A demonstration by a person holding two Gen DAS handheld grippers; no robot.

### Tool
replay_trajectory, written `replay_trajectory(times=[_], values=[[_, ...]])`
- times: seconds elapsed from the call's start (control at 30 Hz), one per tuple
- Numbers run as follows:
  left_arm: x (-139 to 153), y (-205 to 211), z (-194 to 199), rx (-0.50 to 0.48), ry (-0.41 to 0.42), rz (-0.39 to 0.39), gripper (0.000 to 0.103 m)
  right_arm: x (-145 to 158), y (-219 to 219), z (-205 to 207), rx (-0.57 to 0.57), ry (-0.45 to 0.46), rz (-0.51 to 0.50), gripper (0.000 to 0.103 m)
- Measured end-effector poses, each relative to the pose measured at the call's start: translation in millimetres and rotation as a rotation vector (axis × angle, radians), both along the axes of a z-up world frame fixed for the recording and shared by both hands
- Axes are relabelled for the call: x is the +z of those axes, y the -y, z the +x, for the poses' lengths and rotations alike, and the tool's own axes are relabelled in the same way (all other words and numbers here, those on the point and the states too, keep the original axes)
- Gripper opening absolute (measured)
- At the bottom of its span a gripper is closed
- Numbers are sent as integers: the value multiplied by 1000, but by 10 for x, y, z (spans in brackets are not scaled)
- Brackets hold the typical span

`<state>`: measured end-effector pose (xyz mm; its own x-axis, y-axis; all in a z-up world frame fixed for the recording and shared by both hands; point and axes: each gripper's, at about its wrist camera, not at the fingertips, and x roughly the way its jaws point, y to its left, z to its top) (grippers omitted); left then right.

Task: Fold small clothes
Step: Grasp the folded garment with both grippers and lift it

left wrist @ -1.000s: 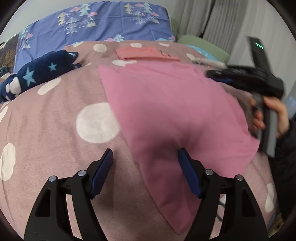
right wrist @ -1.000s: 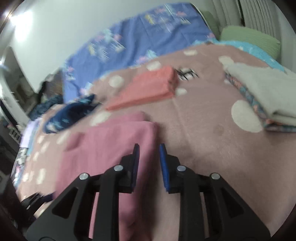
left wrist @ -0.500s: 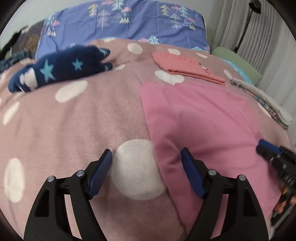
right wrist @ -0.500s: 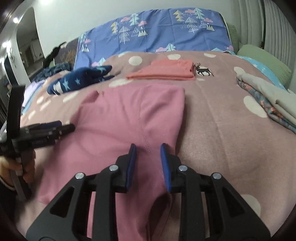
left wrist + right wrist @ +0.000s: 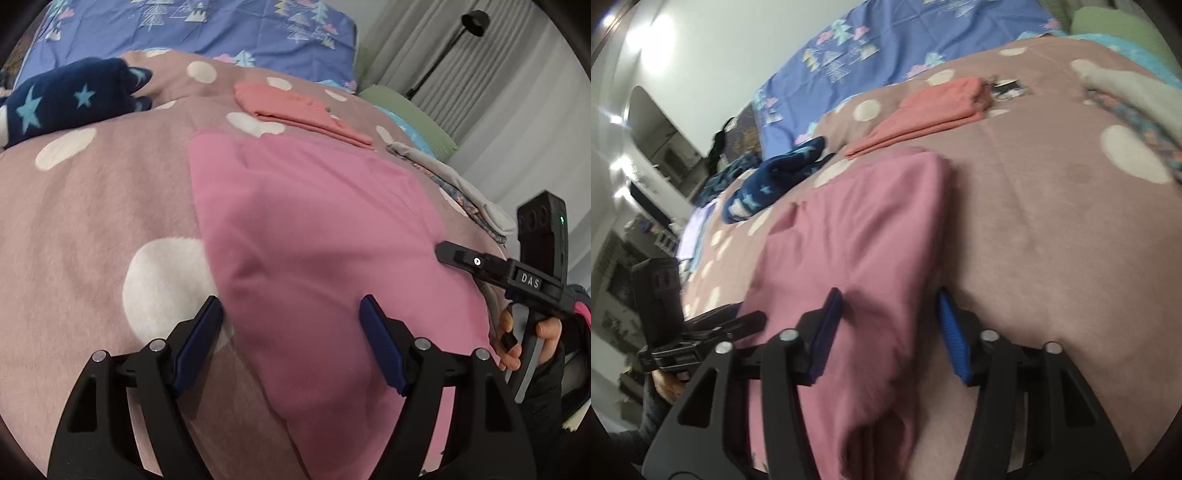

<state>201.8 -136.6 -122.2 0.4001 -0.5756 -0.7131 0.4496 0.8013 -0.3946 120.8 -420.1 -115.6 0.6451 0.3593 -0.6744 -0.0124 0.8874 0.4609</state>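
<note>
A pink garment (image 5: 314, 236) lies spread flat on the dotted mauve blanket (image 5: 92, 206); it also shows in the right wrist view (image 5: 857, 236). My left gripper (image 5: 291, 332) is open, its jaws straddling the garment's near left edge. My right gripper (image 5: 890, 317) is open over the garment's near right edge, with cloth between its jaws. The right gripper also shows at the right of the left wrist view (image 5: 443, 253), at the garment's right edge. The left gripper shows at the left of the right wrist view (image 5: 753, 319).
A folded coral garment (image 5: 295, 110) lies behind the pink one. A navy star-patterned garment (image 5: 70, 99) lies at the back left. A stack of folded grey and patterned clothes (image 5: 1137, 99) sits at the right. A blue pillow (image 5: 184, 29) is at the head.
My right gripper has opened from nearly shut and now straddles the garment's right edge. My left gripper shifted right, so the garment's left edge now lies between its jaws.
</note>
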Motion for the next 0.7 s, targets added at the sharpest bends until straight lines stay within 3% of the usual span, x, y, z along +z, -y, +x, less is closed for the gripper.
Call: replay_trajectory(times=[0.2,0.27,0.33,0.37,0.53,0.7], values=[[-17,52,268,5,-28,-34,55,-55,-11,404,45,-22,53,45],[-16,46,352,15,-44,-52,46,-52,-14,463,45,-26,59,37],[12,41,382,26,-54,-60,30,-10,-35,442,23,-24,64,24],[65,51,366,34,-47,-53,27,30,-64,403,14,-12,52,22],[566,136,66,21,126,-9,22,616,-303,11,5,165,-85,20],[1277,263,-227,-24,273,-52,21,1335,-209,-558,-53,354,-144,20]])
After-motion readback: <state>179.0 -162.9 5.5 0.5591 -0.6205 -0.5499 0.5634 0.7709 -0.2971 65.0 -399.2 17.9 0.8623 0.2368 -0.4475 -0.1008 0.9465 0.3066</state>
